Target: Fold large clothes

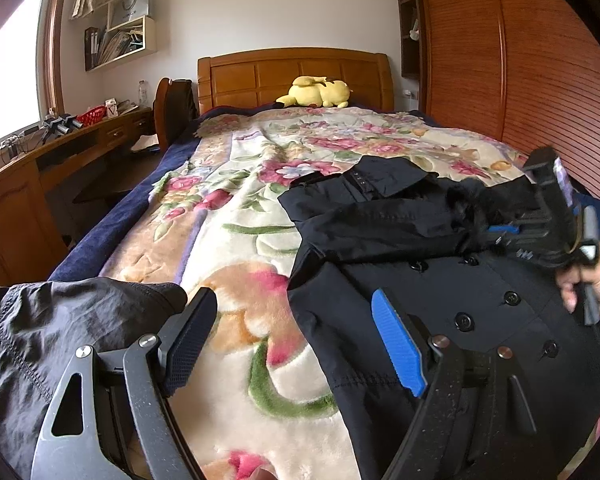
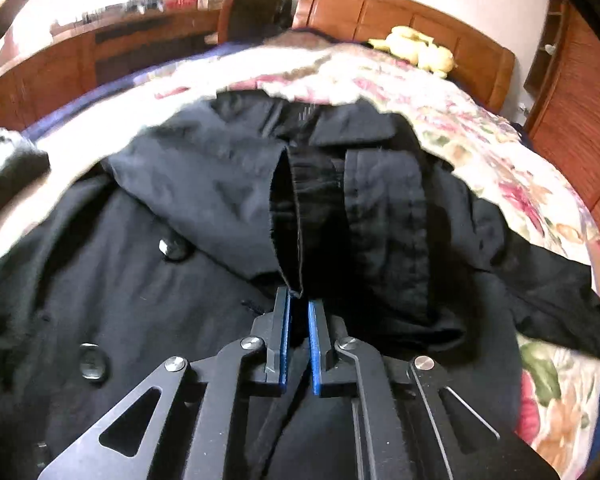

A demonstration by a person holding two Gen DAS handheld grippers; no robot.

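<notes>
Two grippers work over one black coat (image 1: 440,264) spread on the floral blanket (image 1: 236,208) of a bed. Left gripper (image 1: 296,336): jaws wide apart, nothing between them; its left finger hangs above bare blanket beside a second dark garment (image 1: 52,340), its right finger above the coat's near edge, and contact with the cloth cannot be told. Right gripper (image 2: 299,308): jaws drawn narrow, fingertips at the end of a dark fold of the coat that runs down from the collar (image 2: 352,124); the fabric edge meets the tips and appears pinched. A hand (image 1: 592,284) holds this gripper in the left wrist view. At least five coat buttons show there. One yellow plush toy (image 1: 316,92) lies by the wooden headboard (image 1: 292,72).
</notes>
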